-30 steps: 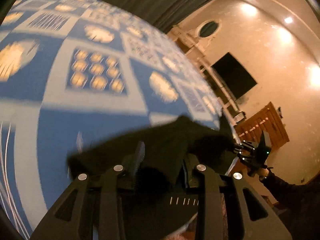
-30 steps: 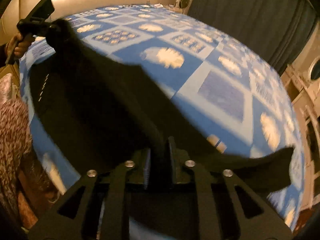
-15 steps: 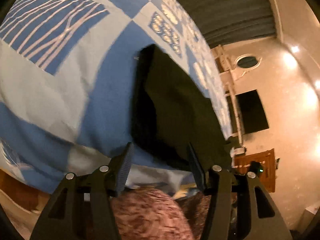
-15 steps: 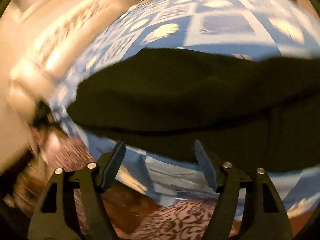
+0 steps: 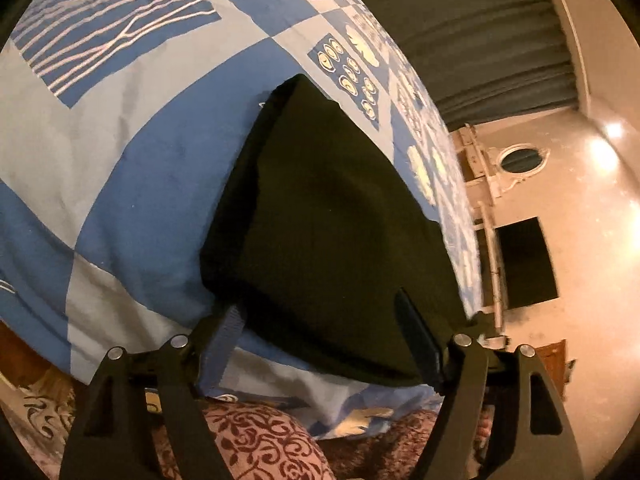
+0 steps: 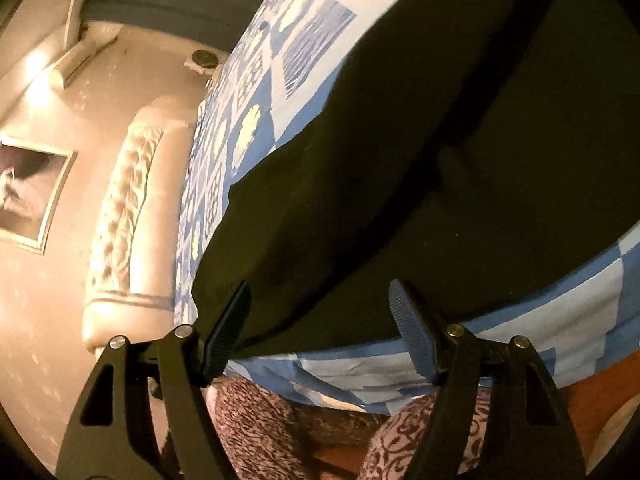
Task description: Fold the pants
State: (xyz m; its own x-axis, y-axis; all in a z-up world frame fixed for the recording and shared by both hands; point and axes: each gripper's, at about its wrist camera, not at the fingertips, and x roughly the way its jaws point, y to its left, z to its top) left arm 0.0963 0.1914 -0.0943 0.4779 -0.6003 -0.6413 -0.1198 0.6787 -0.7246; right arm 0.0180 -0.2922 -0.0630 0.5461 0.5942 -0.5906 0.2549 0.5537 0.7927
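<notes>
Nearest, the left gripper [image 5: 320, 328] and the right gripper [image 6: 320, 316] both stand wide apart, holding nothing. Beyond them the black pants [image 5: 332, 220] lie folded on the blue patterned bedspread [image 5: 120, 160], long axis running away from the bed's near edge. No writing is readable.

A home bedroom. Shown by a bed under a blue patchwork quilt [image 5: 120, 168], a tufted cream headboard [image 6: 120, 216], dark curtains [image 5: 480, 32], a framed picture [image 6: 28, 192] and an oval mirror [image 5: 520, 159] on beige walls.
</notes>
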